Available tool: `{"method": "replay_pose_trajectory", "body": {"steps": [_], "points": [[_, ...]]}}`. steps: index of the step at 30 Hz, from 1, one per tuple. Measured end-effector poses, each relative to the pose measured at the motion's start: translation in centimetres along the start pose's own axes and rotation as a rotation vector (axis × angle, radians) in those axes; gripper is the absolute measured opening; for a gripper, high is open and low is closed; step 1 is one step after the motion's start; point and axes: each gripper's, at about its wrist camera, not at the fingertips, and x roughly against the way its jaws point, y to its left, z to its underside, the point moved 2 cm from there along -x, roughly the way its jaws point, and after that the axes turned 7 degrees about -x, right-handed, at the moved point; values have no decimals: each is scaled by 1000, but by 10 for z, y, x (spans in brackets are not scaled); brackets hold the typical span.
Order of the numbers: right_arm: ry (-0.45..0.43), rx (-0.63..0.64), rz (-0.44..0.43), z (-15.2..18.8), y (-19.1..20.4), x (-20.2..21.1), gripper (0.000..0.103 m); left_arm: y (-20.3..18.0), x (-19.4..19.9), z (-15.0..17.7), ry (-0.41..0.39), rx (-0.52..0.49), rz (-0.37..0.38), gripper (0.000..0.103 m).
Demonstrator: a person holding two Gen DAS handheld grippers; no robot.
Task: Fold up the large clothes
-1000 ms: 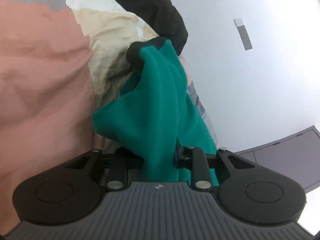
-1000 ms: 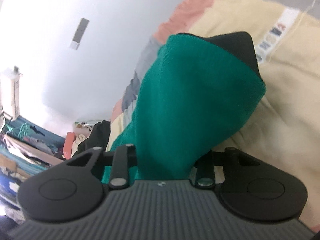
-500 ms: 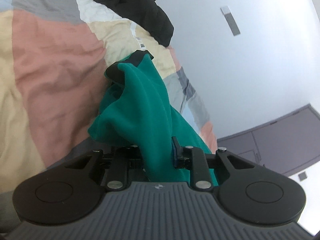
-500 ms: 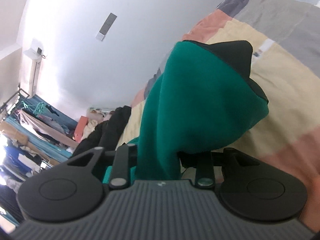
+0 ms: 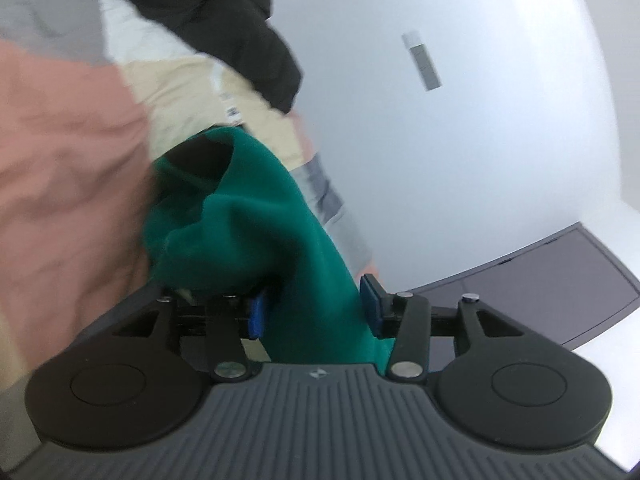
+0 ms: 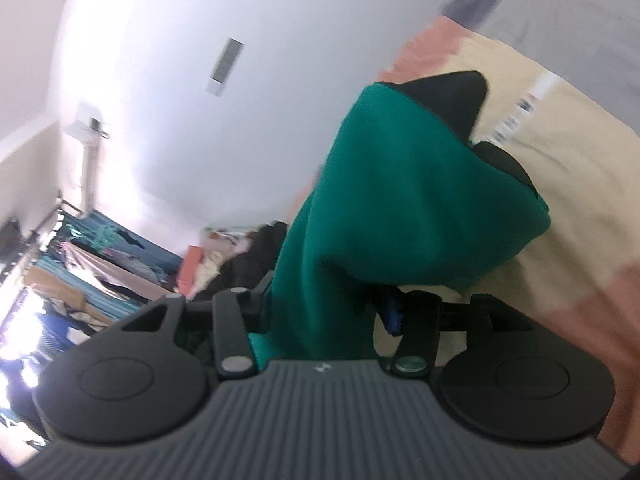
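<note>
Both tongs opening | left tongs (image 5: 312, 312), right tongs (image 6: 328, 316) | green garment (image 5: 260, 220) between

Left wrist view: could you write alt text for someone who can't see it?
A green garment hangs between the left gripper's opening jaws, above a patchwork bedspread of pink, cream and grey. A black garment lies at the far end, by a white wall.

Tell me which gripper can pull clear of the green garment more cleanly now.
Probably left. Both jaws are opening around the green garment; the left gripper shows both blue pads, while cloth drapes over the right gripper, partly covering it.
</note>
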Motion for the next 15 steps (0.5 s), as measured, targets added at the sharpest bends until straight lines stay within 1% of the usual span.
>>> {"method": "replay_pose_trajectory", "body": {"steps": [3,5,7,10,15], "points": [[-42,88,-21,-11,16,-10,56,-9,-14,-13,-29,-26,40,57],[-56,157,-1,-20,27,-23,56,-16,-28,-22,-39,-60,53,58],[-48,214,22,-29,33,-40,56,-21,-42,-31,-45,-107,64,58],[-30,326,52,-40,40,-65,56,-28,-66,-41,-50,-182,37,59],[-27,451,129,-51,44,-100,55,-34,-101,-50,-64,-312,-9,60]]}}
